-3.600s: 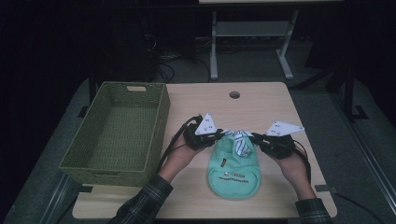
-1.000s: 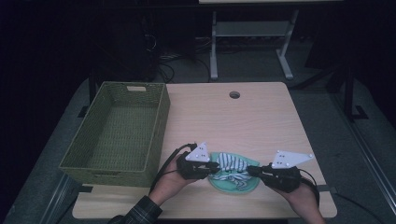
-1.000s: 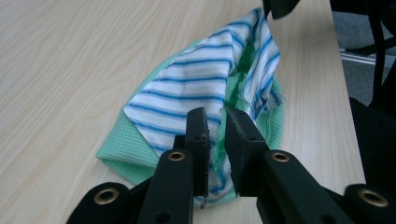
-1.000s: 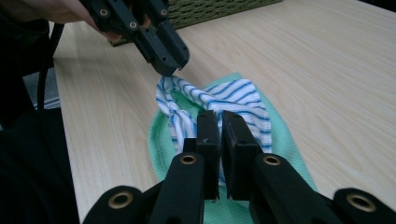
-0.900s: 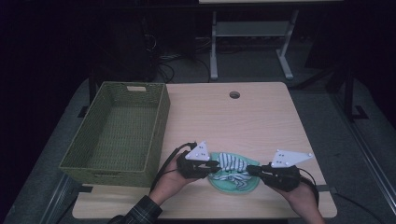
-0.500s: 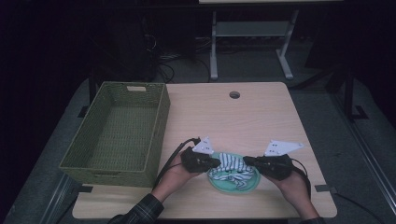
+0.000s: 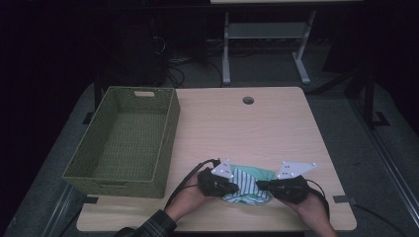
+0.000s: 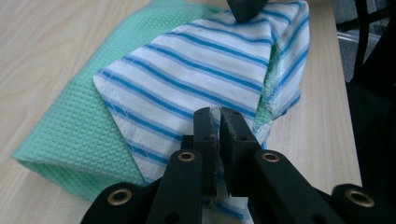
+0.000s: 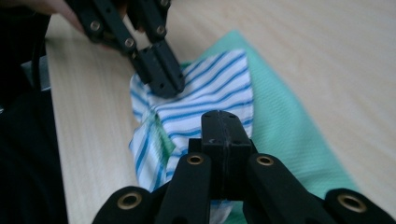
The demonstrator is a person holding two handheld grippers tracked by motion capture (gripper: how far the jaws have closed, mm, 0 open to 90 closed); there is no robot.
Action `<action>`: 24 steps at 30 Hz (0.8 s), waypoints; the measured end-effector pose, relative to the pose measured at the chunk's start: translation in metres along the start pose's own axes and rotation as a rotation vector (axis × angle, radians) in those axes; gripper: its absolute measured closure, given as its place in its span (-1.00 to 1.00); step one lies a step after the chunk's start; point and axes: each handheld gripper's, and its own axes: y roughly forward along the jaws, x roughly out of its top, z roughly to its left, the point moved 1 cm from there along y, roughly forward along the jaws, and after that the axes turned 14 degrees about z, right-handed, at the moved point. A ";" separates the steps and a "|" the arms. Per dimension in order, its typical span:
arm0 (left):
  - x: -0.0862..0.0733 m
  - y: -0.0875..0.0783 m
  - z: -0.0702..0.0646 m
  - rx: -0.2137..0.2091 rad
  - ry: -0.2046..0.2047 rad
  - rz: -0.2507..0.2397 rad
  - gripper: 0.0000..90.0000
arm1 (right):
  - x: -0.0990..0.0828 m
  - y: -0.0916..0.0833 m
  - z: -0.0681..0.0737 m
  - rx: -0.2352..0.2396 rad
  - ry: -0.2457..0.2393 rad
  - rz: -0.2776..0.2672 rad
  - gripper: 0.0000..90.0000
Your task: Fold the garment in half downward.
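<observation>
Green waffle-weave cloth with a blue-striped white lining clamped at both ends.
Left gripper and right gripper pinch thin hems (barely any fabric); a tug could slip one free onto the counter.

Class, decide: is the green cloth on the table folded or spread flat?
Folded. The green cloth lies doubled with a rounded fold edge, its striped side turned over on top.

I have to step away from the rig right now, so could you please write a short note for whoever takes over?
Left gripper: shut on the cloth, pinching its striped edge.
Right gripper: shut on the cloth at the opposite edge.
The cloth lies near the front edge of the table, between the two grippers, striped side folded over the green side.
The basket stands at the left and holds nothing.
Done: the cloth is partly folded.
Left: probably finish the fold, then perhaps put it in the basket.
</observation>
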 end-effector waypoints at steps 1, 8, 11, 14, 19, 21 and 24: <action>0.000 0.001 0.000 0.002 0.003 0.008 0.88 | -0.002 0.002 0.001 0.006 0.000 0.009 0.99; -0.002 0.011 -0.002 0.026 0.025 0.079 0.87 | -0.015 0.018 0.005 0.017 -0.001 0.084 1.00; -0.002 0.012 -0.001 0.024 0.024 0.088 0.87 | -0.016 0.023 0.006 0.016 -0.007 0.096 1.00; -0.002 0.011 0.000 0.020 0.018 0.089 0.87 | -0.017 0.024 0.007 0.017 -0.006 0.097 1.00; 0.002 0.001 0.000 0.020 0.008 0.062 0.85 | -0.014 0.017 0.004 0.019 0.000 0.071 1.00; 0.006 -0.008 0.002 0.028 0.005 0.037 0.85 | -0.011 0.012 0.001 0.013 0.011 0.046 1.00; 0.014 -0.019 0.010 0.053 -0.008 0.001 0.85 | -0.007 0.007 -0.007 -0.013 0.017 0.027 1.00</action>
